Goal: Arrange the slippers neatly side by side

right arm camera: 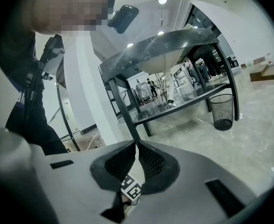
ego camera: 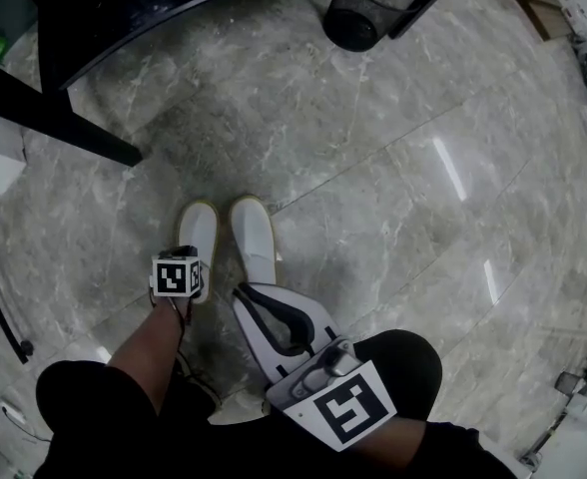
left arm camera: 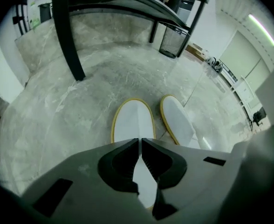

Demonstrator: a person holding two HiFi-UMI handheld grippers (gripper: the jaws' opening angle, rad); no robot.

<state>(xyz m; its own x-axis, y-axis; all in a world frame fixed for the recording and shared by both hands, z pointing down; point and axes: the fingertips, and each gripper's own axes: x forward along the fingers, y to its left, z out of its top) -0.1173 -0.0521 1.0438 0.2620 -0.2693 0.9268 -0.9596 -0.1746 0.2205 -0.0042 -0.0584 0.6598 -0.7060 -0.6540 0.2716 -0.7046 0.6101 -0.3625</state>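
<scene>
Ribbed black jaws of my left gripper (left arm camera: 139,141) are drawn narrow and pinch the soft upper of the white fabric slipper with yellow rim (left arm camera: 133,118); the cloth makes a crease at the tips. The twin slipper (left arm camera: 179,120) lies just beside it, both on the glossy grey marble floor (ego camera: 393,168). My right gripper (right arm camera: 138,146) is closed on nothing. Farther away stands a black mesh bin (ego camera: 365,8).

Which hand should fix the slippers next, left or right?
Left. The left gripper is down at the left slipper, its jaws pinched on it, so it can probably nudge it beside the other slipper. The right gripper has its jaws shut and empty, pointing toward the table.
</scene>
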